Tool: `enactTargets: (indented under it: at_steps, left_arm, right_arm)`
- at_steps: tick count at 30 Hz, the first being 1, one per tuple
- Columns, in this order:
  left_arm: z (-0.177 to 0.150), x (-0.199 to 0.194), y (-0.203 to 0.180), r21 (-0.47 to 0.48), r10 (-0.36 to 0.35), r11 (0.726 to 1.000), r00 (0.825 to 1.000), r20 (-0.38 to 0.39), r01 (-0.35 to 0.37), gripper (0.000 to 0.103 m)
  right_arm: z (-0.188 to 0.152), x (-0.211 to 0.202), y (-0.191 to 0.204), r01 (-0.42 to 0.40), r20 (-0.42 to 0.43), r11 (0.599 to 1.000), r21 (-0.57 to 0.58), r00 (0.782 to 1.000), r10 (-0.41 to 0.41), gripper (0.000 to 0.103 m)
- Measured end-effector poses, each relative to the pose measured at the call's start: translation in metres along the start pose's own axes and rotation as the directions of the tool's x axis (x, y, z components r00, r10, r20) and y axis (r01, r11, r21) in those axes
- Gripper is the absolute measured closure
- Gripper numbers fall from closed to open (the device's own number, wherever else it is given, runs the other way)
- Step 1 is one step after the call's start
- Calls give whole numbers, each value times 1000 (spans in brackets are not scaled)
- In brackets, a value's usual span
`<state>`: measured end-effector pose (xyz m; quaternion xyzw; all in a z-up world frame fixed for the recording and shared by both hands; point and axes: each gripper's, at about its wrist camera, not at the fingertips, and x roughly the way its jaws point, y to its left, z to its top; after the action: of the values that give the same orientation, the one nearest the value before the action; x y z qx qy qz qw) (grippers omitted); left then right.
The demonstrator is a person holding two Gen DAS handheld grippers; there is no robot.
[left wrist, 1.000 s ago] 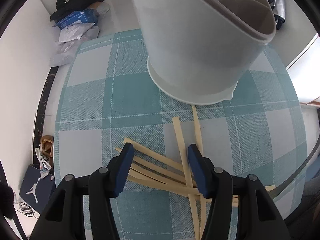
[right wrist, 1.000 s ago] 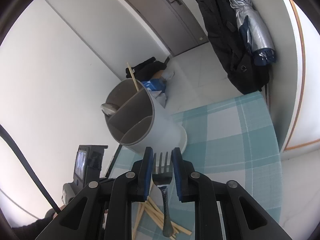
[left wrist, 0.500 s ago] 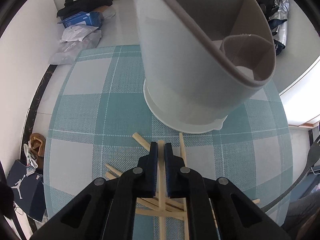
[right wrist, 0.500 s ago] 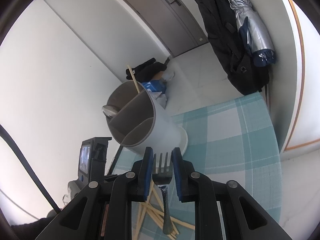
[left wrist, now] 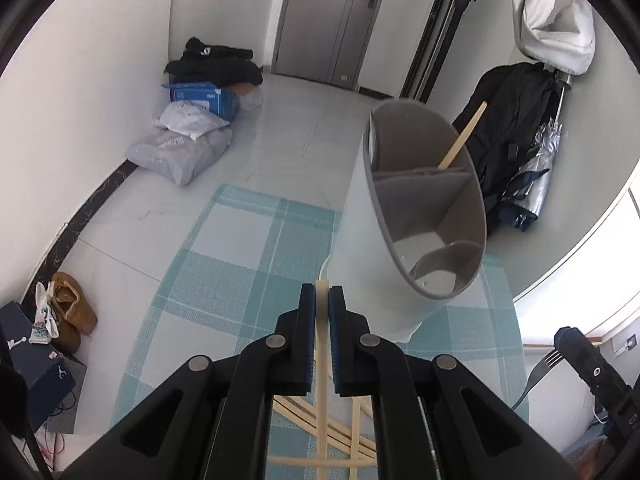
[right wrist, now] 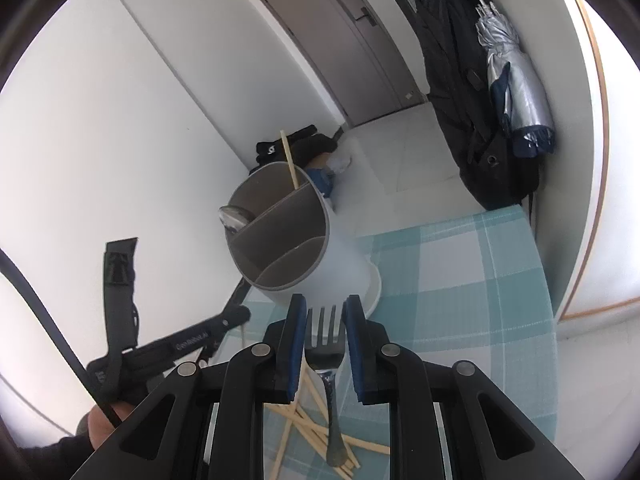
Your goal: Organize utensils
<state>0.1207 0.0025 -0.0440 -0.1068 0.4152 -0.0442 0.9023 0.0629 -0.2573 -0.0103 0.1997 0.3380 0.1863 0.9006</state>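
- left claw (left wrist: pixel 321 304) is clamped tight on one chopstick (left wrist: pixel 321 364), tip poking out just near the grey holder (left wrist: pixel 404 216)
- right claw (right wrist: pixel 325 320) grips a fork (right wrist: pixel 326 344) by the head, handle dangling over the loose chopsticks (right wrist: pixel 304 428) on the desk (right wrist: pixel 460 280)

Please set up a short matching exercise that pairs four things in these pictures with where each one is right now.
Things:
1. fork
2. single chopstick
3. spoon
4. loose chopsticks

Places:
A. lying crossed on the checked cloth
B. bowl showing in a compartment of the grey holder
C. clamped in the left gripper
D. held in the right gripper

Pairs: 1-D, 2-C, 3-B, 4-A
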Motion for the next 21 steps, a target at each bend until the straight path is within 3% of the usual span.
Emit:
enactTargets:
  at_steps: [10,21]
  left_arm:
    - [15,-52,0,9,-36,999,980,194,35,100]
    - [23,-81,5,-34,-76,996,969,236,86,100]
  right_arm:
    - [-5,-1,14,30,21,999,-25,999,-29,84]
    - [-4,-11,27,62,44,997,-47,997,-60,84]
